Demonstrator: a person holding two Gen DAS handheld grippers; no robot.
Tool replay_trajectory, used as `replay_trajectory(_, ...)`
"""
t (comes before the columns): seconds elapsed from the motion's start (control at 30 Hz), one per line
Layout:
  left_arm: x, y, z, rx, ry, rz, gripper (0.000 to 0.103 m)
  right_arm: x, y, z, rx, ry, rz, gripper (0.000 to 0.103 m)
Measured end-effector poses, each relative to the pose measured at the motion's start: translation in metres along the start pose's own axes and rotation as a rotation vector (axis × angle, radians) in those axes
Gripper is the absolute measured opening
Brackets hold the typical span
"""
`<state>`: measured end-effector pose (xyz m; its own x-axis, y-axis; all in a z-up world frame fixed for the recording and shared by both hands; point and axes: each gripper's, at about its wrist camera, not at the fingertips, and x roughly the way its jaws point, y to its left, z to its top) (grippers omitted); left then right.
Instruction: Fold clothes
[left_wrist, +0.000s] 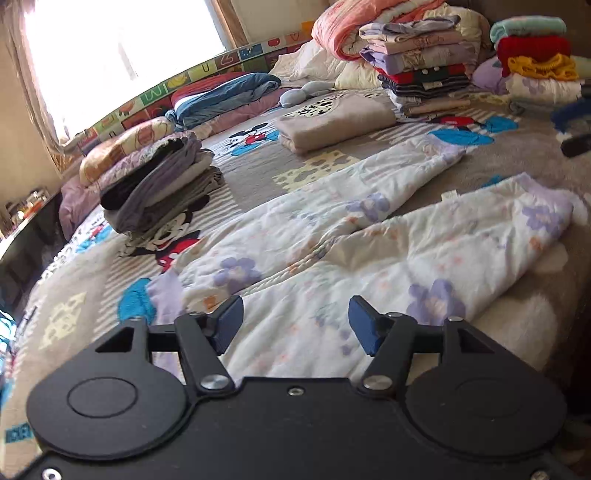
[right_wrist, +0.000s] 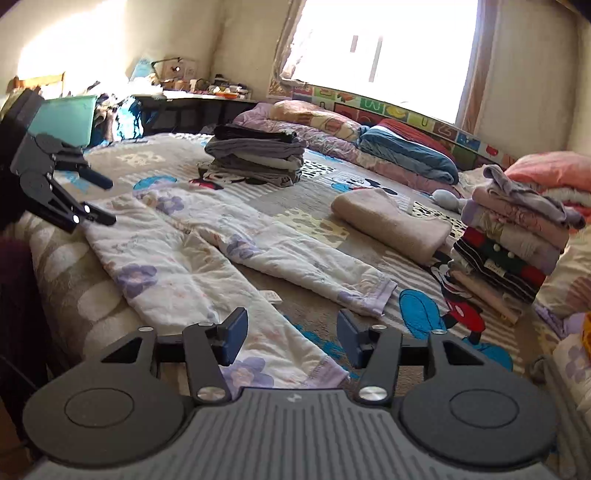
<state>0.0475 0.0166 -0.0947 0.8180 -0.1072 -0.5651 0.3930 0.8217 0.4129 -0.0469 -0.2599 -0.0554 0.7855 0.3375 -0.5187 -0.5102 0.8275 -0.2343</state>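
Pyjama trousers (right_wrist: 207, 254), white with purple flowers, spread flat on the cartoon blanket (right_wrist: 424, 306) covering the bed, legs parted. Left gripper (left_wrist: 295, 321): fingers wide apart, empty, poised over the waist end. Right gripper (right_wrist: 291, 334): fingers wide apart, empty, poised over one leg's cuff. Beyond, a folded beige towel (right_wrist: 391, 221); a grey pile of folded clothes (right_wrist: 255, 157); a taller mixed stack (right_wrist: 513, 240). Farthest: pillows (right_wrist: 314, 116), window (right_wrist: 384, 51).
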Motion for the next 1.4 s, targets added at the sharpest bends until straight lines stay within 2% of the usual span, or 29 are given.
replay_trajectory(0.1,-0.006,-0.001,-0.021,0.122,0.031,0.058,0.065,0.008,0.021,-0.014,-0.177,0.107,0.008,0.054)
replay_trajectory(0.23,-0.005,-0.008,-0.047,0.293,0.065,0.124,0.065,0.024,0.045,-0.03,-0.331,0.209,0.03,0.054)
replay_trajectory(0.33,0.001,-0.016,-0.065,0.44,0.099,0.158,0.066,0.039,0.058,-0.038,-0.403,0.263,0.031,0.054)
replay_trajectory(0.4,0.007,-0.017,-0.073,0.495,0.118,0.186,0.066,0.048,0.063,-0.043,-0.437,0.291,0.027,0.053)
replay_trajectory(0.53,0.018,-0.014,-0.083,0.554,0.135,0.235,0.066,0.054,0.065,-0.047,-0.454,0.295,0.023,0.055)
replay_trajectory(0.63,0.027,-0.01,-0.089,0.587,0.132,0.254,0.066,0.054,0.064,-0.046,-0.457,0.293,0.013,0.059)
replay_trajectory(0.8,0.037,-0.006,-0.099,0.69,0.084,0.277,0.066,0.053,0.066,-0.048,-0.487,0.267,-0.009,0.06)
replay_trajectory(0.87,0.04,-0.002,-0.099,0.697,0.061,0.274,0.066,0.052,0.065,-0.049,-0.485,0.252,-0.018,0.06)
replay_trajectory(0.97,0.042,0.005,-0.096,0.676,0.039,0.272,0.069,0.051,0.065,-0.051,-0.493,0.228,-0.036,0.057)
replay_trajectory(1.07,0.043,0.007,-0.094,0.695,0.01,0.297,0.073,0.05,0.066,-0.051,-0.512,0.202,-0.067,0.051)
replay_trajectory(1.13,0.044,0.007,-0.094,0.727,-0.006,0.317,0.073,0.051,0.066,-0.05,-0.519,0.196,-0.082,0.051)
replay_trajectory(1.2,0.043,0.006,-0.094,0.745,-0.023,0.325,0.064,0.051,0.067,-0.051,-0.532,0.194,-0.083,0.051)
replay_trajectory(1.27,0.041,0.006,-0.093,0.73,-0.03,0.326,0.032,0.051,0.07,-0.053,-0.547,0.195,-0.072,0.048)
replay_trajectory(1.33,0.038,0.006,-0.092,0.705,-0.033,0.319,0.017,0.05,0.068,-0.054,-0.527,0.202,-0.052,0.032)
replay_trajectory(1.37,0.036,0.008,-0.088,0.676,-0.035,0.313,0.014,0.049,0.064,-0.052,-0.5,0.2,-0.041,0.02)
replay_trajectory(1.4,0.034,0.01,-0.084,0.645,-0.038,0.307,0.012,0.046,0.06,-0.048,-0.467,0.188,-0.034,0.017)
